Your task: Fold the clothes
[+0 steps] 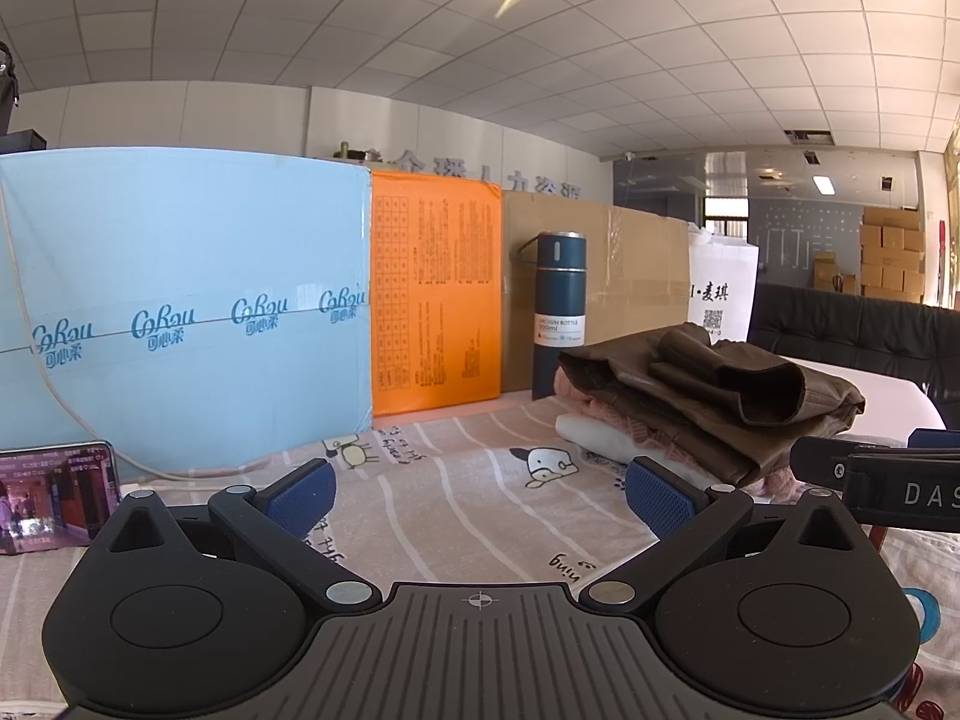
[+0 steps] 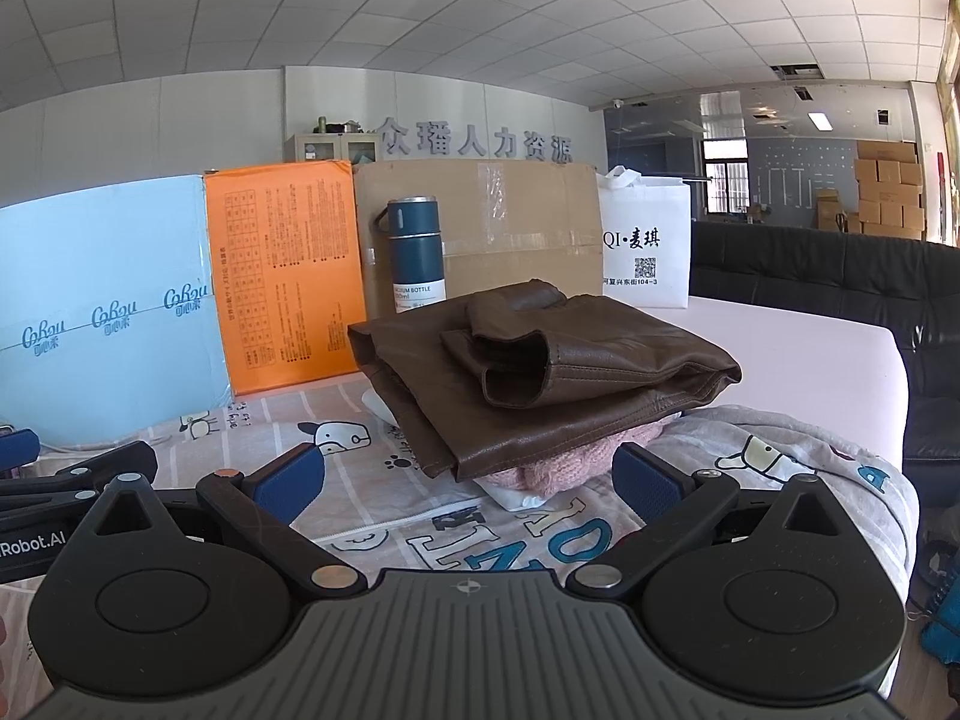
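At the far left, a phone with a lit screen (image 1: 54,495) leans by the pale blue cardboard box (image 1: 180,300); next along the back stand the orange printed carton (image 1: 437,291), the dark teal vacuum bottle (image 1: 560,312), a plain brown cardboard sheet (image 2: 480,228) and a white tote bag with black lettering (image 2: 645,252).

The left gripper (image 1: 480,495) hovers low over the striped cartoon-print cloth (image 1: 432,510), its blue-padded jaws spread wide and holding nothing. To its right, the right gripper (image 2: 468,480) is likewise wide open and empty, pointed straight at the stack.

That stack lies on the cloth just ahead of the right gripper — a folded brown leather jacket (image 2: 540,372) with its sleeve cuffs laid on top, resting on a pink knitted garment (image 2: 576,459) and something white beneath.

Judging by how things lie, the jacket looks already folded and stacked, so the step in hand seems to fall between garments — both tools free. No unfolded clothing shows in either view; the next move would call for finding another piece, or squaring the jacket, whose near corner overhangs the pile.
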The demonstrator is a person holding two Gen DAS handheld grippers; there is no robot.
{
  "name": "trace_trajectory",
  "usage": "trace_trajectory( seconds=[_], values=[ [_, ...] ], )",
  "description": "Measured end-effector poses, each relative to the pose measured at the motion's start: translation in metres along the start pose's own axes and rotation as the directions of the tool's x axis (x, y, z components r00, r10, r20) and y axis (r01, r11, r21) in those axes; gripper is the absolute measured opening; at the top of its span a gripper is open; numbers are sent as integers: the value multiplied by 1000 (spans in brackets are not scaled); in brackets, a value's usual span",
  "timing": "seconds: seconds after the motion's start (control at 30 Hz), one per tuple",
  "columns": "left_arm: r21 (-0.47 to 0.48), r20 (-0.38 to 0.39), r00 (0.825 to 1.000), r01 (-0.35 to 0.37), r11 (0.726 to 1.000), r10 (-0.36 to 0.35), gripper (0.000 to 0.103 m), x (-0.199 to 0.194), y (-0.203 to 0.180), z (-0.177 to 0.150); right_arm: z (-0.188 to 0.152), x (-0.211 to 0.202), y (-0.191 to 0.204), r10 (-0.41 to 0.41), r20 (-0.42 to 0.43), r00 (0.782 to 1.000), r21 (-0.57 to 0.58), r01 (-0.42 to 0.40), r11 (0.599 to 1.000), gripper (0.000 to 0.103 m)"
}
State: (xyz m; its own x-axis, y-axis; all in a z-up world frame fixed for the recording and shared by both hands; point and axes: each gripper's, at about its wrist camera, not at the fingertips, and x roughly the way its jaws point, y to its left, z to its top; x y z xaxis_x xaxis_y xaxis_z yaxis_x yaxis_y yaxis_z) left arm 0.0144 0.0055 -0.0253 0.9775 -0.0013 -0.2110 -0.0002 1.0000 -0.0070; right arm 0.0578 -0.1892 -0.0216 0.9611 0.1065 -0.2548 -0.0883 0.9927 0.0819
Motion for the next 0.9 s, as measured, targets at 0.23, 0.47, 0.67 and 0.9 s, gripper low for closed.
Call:
trace_trajectory(
  seconds=[0.23, 0.47, 0.67, 0.9],
  values=[
    [-4, 4, 1000, 1, 1000, -1, 103, -1, 1, 1, 1, -1, 1, 1, 2, 1000, -4, -1, 1000, 103],
    [-4, 5, 1000, 2, 1000, -2, 103, -1, 0, 1, 1, -1, 1, 1, 2, 1000, -5, -1, 1000, 103],
    [-4, 5, 1000, 2, 1000, -2, 103, -2, 1, 1, 1, -2, 1, 0, 3, 1000, -4, 0, 1000, 103],
    [-5, 6, 1000, 2, 1000, -2, 103, -1, 1, 1, 0, -3, 0, -2, 2, 1000, 1, 2, 1000, 103]
  ],
)
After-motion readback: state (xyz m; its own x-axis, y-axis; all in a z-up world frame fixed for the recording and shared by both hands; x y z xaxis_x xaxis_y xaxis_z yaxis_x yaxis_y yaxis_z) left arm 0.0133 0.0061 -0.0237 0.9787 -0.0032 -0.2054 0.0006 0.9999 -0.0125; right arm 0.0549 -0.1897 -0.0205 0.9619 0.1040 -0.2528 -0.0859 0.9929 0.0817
